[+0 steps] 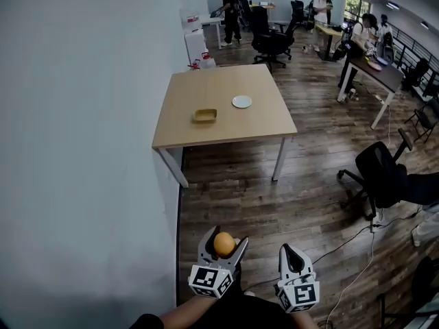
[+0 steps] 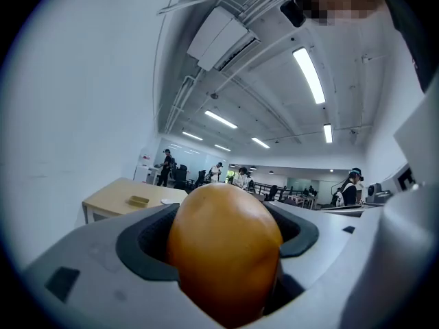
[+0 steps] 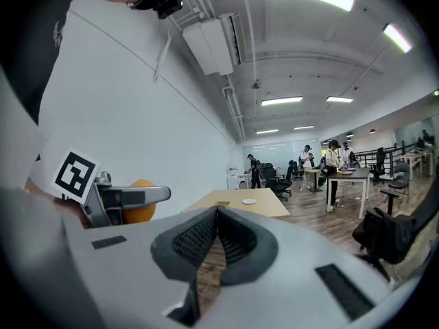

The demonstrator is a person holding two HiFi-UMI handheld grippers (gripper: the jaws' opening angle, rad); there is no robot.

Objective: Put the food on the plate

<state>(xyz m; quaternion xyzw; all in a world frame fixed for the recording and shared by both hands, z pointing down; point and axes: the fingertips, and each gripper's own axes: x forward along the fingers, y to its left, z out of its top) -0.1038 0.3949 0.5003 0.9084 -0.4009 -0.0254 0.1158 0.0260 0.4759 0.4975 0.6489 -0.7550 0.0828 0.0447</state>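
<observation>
- Far up the head view, left of centre on the wooden table: a shallow yellow dish, lying flat and touching nothing else.
- Low in the same view, clamped in the left gripper: the food, a round orange fruit. Pinched between both pads with the jaws spread wide around it, seated deep in their curved hollows. Well apart from the table, out over the wooden floor.
- Judging by looks: smooth, slightly glossy skin, firm flesh, fairly light. Round enough to roll, and probably apt to squirt forward if pinched off-centre.
- Best held as now, across the widest part, with a steady squeeze rather than a hard one, to spare the skin.
- For the set-down: better lowered until touching before letting go, given the risk of rolling off something so shallow.
- Just right of the dish on the table, close by but not touching it: the small white plate, with nothing visible on it. Not yet reached, with a stretch of floor to cross first.
- Rightmost, beside the left gripper: the right gripper, pads pressed together, nothing between them, idle.
</observation>
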